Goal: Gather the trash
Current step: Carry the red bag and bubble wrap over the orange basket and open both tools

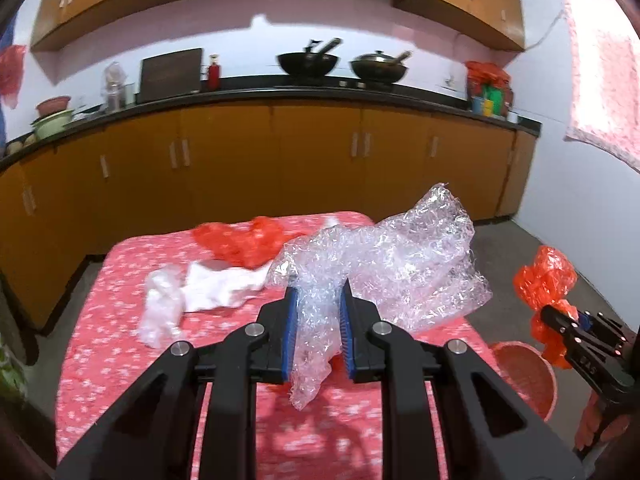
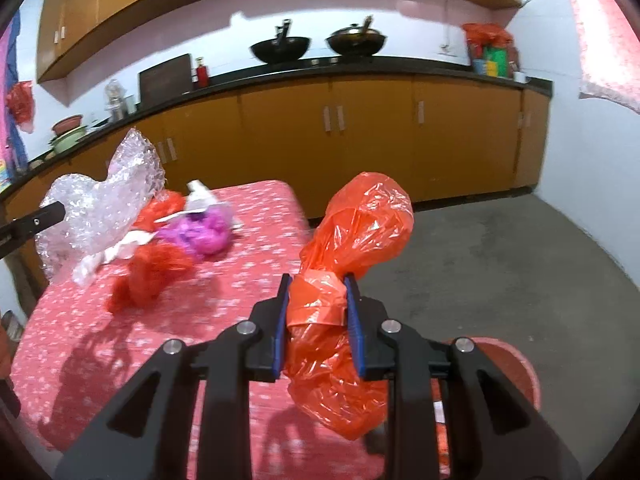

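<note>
My blue pads (image 1: pixel 289 320) hold clear bubble wrap (image 1: pixel 400 264); my other claw's bag (image 2: pixel 356 240) is orange, the tablecloth (image 2: pixel 240 300) pink with white flecks

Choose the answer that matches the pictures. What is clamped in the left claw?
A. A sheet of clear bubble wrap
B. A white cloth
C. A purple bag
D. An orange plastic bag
A: in the left wrist view the left claw has its blue pads pressed on crinkled clear bubble wrap, while the orange plastic bag is in the right claw.
</note>
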`<action>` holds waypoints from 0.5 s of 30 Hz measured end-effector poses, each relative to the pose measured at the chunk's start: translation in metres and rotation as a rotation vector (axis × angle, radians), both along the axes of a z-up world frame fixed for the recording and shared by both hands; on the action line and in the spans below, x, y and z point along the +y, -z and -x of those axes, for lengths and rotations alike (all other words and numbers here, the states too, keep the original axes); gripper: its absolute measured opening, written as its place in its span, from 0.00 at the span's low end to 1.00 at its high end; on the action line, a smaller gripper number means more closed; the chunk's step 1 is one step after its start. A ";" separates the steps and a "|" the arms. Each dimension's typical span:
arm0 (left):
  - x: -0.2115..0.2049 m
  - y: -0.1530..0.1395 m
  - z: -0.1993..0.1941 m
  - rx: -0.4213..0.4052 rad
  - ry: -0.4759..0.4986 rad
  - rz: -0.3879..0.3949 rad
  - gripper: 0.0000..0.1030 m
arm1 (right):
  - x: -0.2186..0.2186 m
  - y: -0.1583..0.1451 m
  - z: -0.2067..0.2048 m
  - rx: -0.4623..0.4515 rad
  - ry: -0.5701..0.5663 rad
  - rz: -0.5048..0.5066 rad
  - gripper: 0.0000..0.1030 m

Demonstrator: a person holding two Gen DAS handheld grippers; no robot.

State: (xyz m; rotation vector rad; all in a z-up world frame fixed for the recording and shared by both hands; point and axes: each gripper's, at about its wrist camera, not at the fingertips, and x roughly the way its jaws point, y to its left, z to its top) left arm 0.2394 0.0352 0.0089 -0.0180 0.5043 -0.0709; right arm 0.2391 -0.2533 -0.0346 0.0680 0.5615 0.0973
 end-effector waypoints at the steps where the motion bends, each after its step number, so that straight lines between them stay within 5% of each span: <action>1: -0.006 0.001 -0.001 0.001 0.009 0.001 0.18 | -0.008 0.001 0.001 -0.003 0.021 0.009 0.25; 15: -0.114 0.031 -0.014 0.065 0.158 0.025 0.18 | -0.102 0.020 0.016 0.020 0.217 0.047 0.25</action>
